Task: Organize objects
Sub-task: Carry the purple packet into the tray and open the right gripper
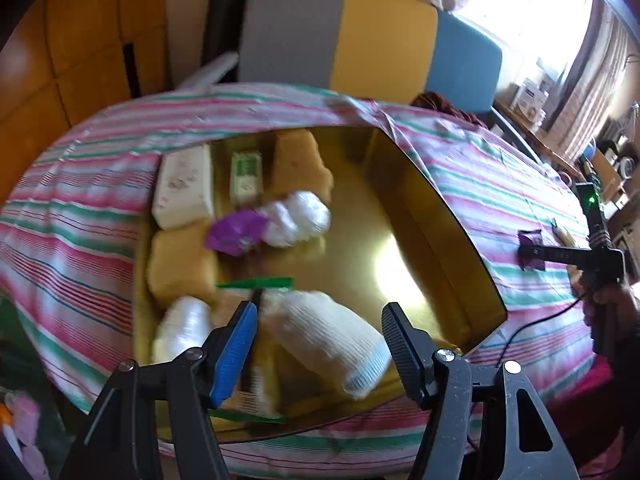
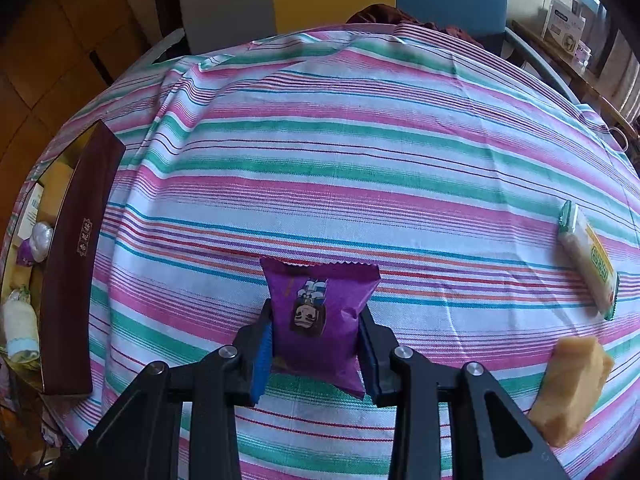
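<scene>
The right gripper clamps a purple snack packet at its lower half, both pads pressed into the crinkled foil, the packet resting on the striped tablecloth. The risk from here is plain: the bite sits low on a puffed, slippery pouch, so a quick lift could let it slide out or swing, and a harder squeeze might burst it. Across the table, the left gripper hovers over the gold-lined box with its jaws about half open and nothing pinched; a cream-coloured wrapped roll lies between and below the pads, apparently untouched, though blur makes contact hard to rule out. A careless pass there could nudge the roll or the items already packed: white wrapped sweets, a second purple packet, yellow cake blocks and a pale carton. Still outside the box, to the right of the held packet, wait a green-and-white bar and a tan wrapped piece. The box stands well to the packet's left.
</scene>
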`<state>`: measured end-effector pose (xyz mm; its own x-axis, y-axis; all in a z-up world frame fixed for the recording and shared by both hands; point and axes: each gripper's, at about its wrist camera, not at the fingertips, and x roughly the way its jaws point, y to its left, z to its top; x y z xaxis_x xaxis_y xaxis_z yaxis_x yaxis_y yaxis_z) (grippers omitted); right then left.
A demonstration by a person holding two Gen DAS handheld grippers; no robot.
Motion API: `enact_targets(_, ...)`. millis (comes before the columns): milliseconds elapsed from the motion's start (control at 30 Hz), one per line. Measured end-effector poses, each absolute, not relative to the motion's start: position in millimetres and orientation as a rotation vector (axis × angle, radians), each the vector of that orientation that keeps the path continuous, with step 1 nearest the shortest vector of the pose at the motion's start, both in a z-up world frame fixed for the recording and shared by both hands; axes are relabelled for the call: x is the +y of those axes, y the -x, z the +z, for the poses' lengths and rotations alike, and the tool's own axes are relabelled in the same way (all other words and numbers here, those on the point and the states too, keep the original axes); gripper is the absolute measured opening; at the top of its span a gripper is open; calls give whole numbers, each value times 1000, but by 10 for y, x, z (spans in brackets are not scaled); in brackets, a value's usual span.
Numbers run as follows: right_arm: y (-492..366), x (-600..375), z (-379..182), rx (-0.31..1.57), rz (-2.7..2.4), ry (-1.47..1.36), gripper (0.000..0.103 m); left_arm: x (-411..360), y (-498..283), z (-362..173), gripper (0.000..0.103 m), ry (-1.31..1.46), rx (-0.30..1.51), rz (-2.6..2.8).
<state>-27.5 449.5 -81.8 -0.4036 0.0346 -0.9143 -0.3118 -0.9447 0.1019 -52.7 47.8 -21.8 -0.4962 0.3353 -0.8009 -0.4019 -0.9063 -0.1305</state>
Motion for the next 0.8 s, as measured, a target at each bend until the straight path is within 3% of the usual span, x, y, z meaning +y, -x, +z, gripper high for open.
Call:
enact_targets(200,301,4116,-284,416,2600,1469,36,232,604,-169,66,1239,30,2490)
enact_targets(400,613,3067,70,324,2854,1513,36,-29,676,-157,66,1242,-85,2629)
enact_targets(800,1312,1700,-536,196,2844,1858,36,-231,670,-259,69,1255,-157,2676)
